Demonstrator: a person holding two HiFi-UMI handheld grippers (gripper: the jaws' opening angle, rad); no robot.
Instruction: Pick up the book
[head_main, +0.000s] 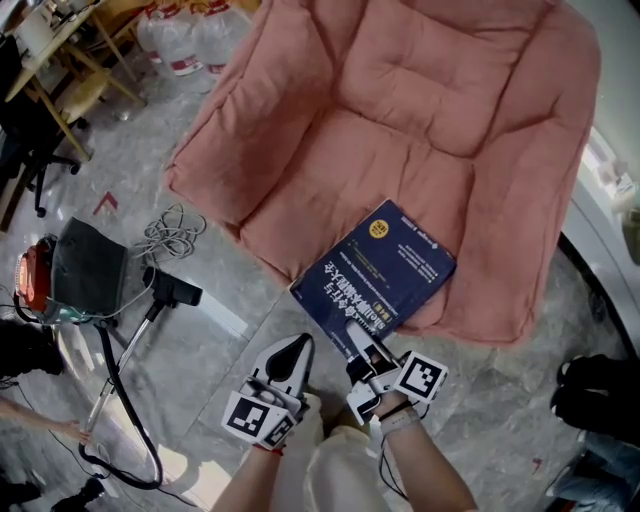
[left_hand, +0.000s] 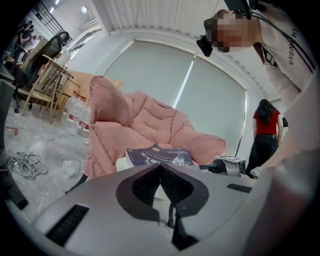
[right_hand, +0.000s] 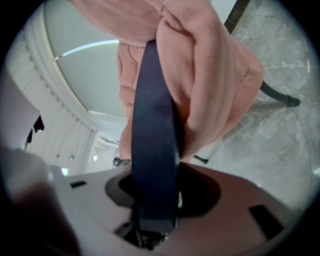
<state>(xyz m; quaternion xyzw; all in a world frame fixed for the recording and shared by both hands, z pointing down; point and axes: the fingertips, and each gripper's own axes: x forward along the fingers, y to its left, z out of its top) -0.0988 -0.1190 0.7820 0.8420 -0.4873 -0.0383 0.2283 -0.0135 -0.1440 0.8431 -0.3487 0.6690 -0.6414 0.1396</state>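
**Right gripper on the book at the chair's front edge**

At the far left of my head view a black-and-red vacuum cleaner (head_main: 80, 275) sits on the marble floor (head_main: 480, 400). Its hose loops towards me, and a coil of grey cable (head_main: 170, 235) lies just beside it. Water bottles (head_main: 185, 35) stand further back, near the chair's upper left corner.

My left gripper (head_main: 297, 347) hangs low over the floor, just left of the book. Its own view shows the jaws pressed together with nothing between them (left_hand: 160, 172).

The dark blue book (head_main: 385, 265) lies cover up on the front edge of the pink padded chair (head_main: 400, 120). Its near corner juts past the cushion rim towards me.

My right gripper (head_main: 362, 345) is at that near corner. In its view the book (right_hand: 152, 140) runs edge-on straight down between the jaws, filling the gap, so I read the right gripper (right_hand: 152, 200) as clamped on the book. The pink cushion bulges just right of it.

In the left gripper view, a person in a red top (left_hand: 267, 132) stands at the far right.
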